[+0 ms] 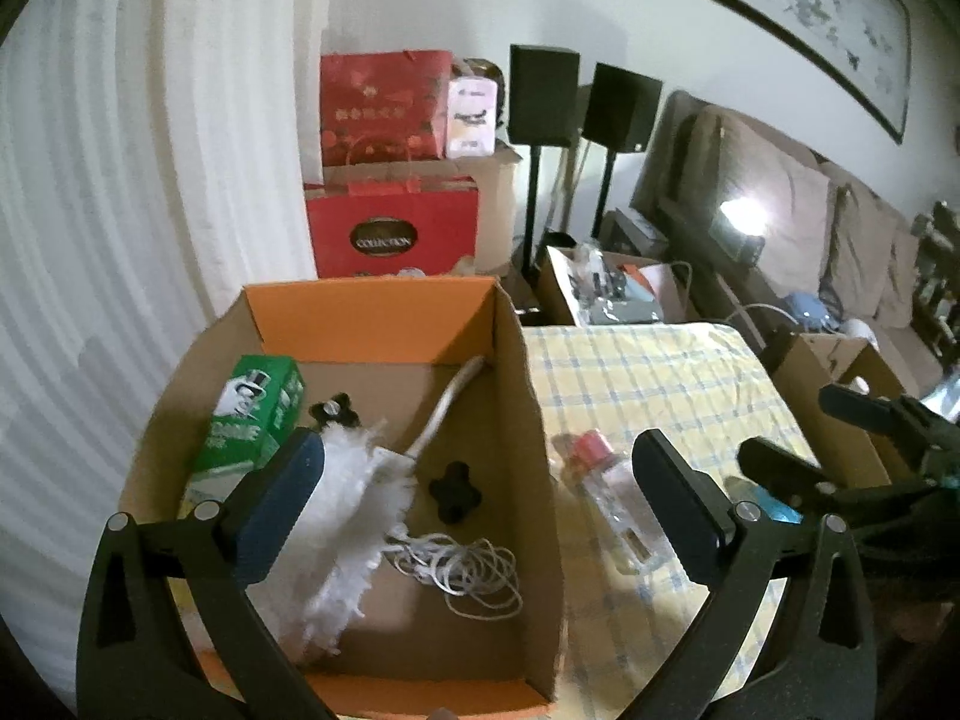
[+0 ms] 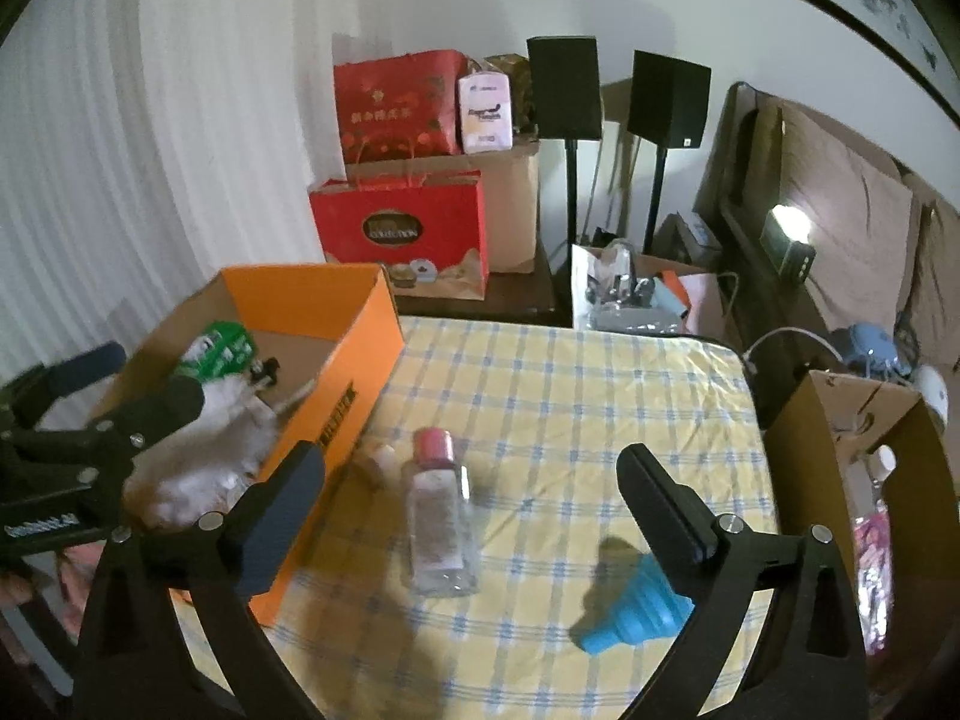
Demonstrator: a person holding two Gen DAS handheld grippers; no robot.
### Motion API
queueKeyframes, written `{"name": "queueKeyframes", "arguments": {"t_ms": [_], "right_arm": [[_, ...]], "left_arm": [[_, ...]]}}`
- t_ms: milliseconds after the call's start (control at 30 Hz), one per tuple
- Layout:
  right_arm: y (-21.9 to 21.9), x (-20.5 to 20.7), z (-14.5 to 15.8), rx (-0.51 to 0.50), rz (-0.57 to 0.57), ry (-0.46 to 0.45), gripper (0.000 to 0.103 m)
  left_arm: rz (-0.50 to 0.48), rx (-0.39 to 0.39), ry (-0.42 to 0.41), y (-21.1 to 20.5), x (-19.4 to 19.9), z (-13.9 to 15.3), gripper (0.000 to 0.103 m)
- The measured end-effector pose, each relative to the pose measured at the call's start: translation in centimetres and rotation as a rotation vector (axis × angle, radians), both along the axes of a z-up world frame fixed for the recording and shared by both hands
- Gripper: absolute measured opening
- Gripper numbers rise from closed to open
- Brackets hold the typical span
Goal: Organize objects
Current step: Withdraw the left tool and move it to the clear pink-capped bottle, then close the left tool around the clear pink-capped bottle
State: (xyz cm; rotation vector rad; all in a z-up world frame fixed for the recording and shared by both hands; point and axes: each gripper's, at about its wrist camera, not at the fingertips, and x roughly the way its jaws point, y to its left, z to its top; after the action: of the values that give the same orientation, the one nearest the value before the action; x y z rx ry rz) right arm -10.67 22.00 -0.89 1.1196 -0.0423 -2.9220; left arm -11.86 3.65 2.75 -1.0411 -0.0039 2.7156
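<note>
While both grippers' fingers spread: box (image 1: 534, 420) holds two knobs (image 1: 456, 489), perhaps one duster (image 1: 354, 516).

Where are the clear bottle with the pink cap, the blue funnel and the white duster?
Clear bottle (image 2: 441, 525), right wrist view, on its clear body.
Blue funnel (image 2: 636, 609), right wrist view, on its ribbed cone.
White duster (image 1: 354, 516), left wrist view, on its fluffy head inside the box.

Left gripper (image 1: 477, 483): black plastic frame, two fingers with dark blue pads (image 1: 282, 501), silver screws at the pivots. Right gripper (image 2: 471, 495): same build; white lettering on the left gripper's side, blurred.
</note>
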Motion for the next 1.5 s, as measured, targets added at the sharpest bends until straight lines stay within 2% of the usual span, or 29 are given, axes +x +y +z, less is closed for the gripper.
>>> {"name": "queueKeyframes", "arguments": {"t_ms": [300,500,567,767,833,900,1033,1067,1200,1500], "right_arm": [[0.0,-0.1,-4.1,-0.009,0.018,-0.071,0.100],[-0.5,-0.7,-6.9,-0.005,0.035,-0.115,0.099],[-0.8,-0.9,-7.7,-0.001,0.042,-0.123,0.098],[-1.3,-1.7,-9.8,0.009,0.055,-0.161,0.089],[-1.5,-1.8,-10.3,0.012,0.063,-0.171,0.082],[-1.6,-2.0,-10.8,0.011,0.071,-0.187,0.069],[-1.8,-2.5,-11.7,0.010,0.069,-0.218,0.056],[-1.8,-2.6,-11.9,0.004,0.072,-0.224,0.050],[-1.6,-2.6,-12.0,-0.032,0.077,-0.234,0.048],[0.9,-1.6,-10.6,-0.159,0.036,-0.261,0.048]], "left_arm": [[0.007,0.094,-0.130,-0.8,-0.4,-2.8,0.103],[-0.001,0.151,-0.168,-1.0,-0.6,-3.4,0.102],[-0.001,0.140,-0.174,-0.7,-0.7,-3.6,0.102],[0.010,0.109,-0.185,-0.1,-0.8,-3.9,0.101],[0.015,0.098,-0.188,0.1,-0.9,-4.0,0.100],[0.014,0.096,-0.189,0.2,-0.9,-4.0,0.100],[0.004,0.080,-0.189,0.5,-0.9,-4.0,0.100],[-0.001,0.069,-0.188,0.7,-0.8,-3.9,0.100],[-0.013,0.041,-0.197,1.6,-0.6,-3.7,0.099],[-0.070,0.070,-0.212,4.2,-0.2,-2.3,0.098]]}}
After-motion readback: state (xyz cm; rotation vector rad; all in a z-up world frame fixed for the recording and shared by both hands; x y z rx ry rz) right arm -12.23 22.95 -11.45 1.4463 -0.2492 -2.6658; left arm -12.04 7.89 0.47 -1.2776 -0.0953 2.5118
